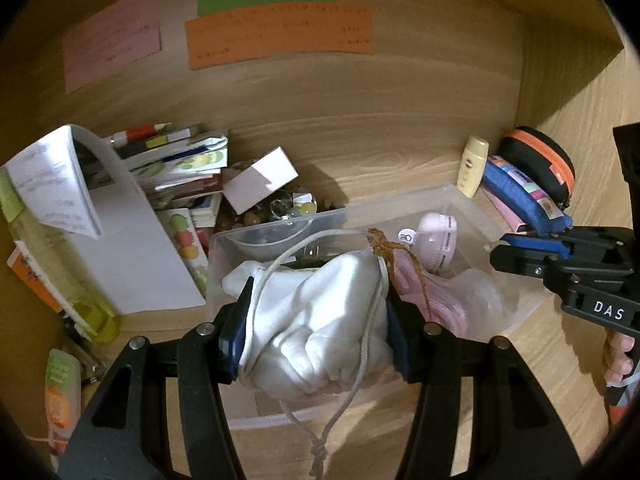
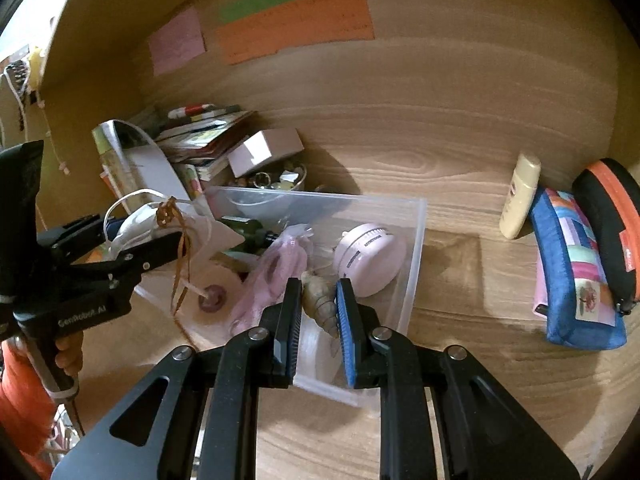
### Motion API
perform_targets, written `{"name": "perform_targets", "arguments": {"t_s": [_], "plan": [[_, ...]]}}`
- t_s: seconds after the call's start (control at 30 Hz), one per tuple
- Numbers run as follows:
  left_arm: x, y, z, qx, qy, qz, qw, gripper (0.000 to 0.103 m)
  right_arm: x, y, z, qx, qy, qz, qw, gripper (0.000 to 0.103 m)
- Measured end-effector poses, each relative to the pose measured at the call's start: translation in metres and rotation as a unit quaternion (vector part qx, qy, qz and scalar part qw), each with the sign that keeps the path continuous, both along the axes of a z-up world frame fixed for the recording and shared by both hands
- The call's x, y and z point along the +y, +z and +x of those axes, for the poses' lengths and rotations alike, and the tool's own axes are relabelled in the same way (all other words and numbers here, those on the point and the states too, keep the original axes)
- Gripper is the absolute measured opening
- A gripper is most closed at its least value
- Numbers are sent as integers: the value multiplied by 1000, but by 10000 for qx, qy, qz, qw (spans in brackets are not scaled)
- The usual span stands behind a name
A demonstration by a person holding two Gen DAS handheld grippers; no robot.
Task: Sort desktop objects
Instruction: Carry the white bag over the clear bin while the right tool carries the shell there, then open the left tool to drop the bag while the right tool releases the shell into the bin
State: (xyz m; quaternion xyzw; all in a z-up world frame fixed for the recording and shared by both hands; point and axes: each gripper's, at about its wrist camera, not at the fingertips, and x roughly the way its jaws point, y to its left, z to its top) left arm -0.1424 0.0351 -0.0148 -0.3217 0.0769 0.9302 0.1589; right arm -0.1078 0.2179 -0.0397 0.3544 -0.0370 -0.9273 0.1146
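Note:
My left gripper (image 1: pixel 318 320) is shut on a white drawstring cloth bag (image 1: pixel 320 332) and holds it over the near left part of a clear plastic bin (image 1: pixel 520 304). It also shows in the right wrist view (image 2: pixel 160 232), with the bag (image 2: pixel 140 220) hanging above the bin (image 2: pixel 416 248). My right gripper (image 2: pixel 318 304) has its jaws a little apart around a tan spiral shell (image 2: pixel 320 304) inside the bin; contact is unclear. The bin also holds a pale pink round device (image 2: pixel 366 258), a pink netted bundle (image 2: pixel 276 276) and a dark green bottle (image 2: pixel 248 228).
A stack of books and papers (image 1: pixel 132 200) and a white box (image 1: pixel 260 180) over a bowl of beads lie at the left. A cream bottle (image 2: pixel 520 196), a blue patchwork pouch (image 2: pixel 572 276) and a black-orange case (image 2: pixel 612 216) stand at the right. Coloured notes (image 1: pixel 280 32) are on the back wall.

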Motion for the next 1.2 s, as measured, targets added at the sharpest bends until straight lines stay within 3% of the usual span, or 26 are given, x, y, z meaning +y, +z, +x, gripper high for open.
{"name": "perform_targets", "arguments": {"t_s": [0.4, 0.8, 0.9, 1.07, 1.2], "plan": [[13, -12, -19, -37, 49, -22, 10000, 56, -8, -17, -24, -138, -99, 494, 9986, 15], [13, -16, -18, -45, 75, -112, 9999, 65, -26, -25, -24, -27, -79, 937, 9956, 16], [11, -15, -17, -36, 86, -115, 9999, 66, -29, -24, -22, 41, -112, 1061, 9943, 22], [10, -9, -7, 153, 91, -184, 9997, 76, -34, -19, -18, 124, -117, 1165, 9930, 42], [6, -7, -3, 188, 139, -203, 9995, 82, -37, -16, -14, 187, -155, 1224, 9922, 46]]}}
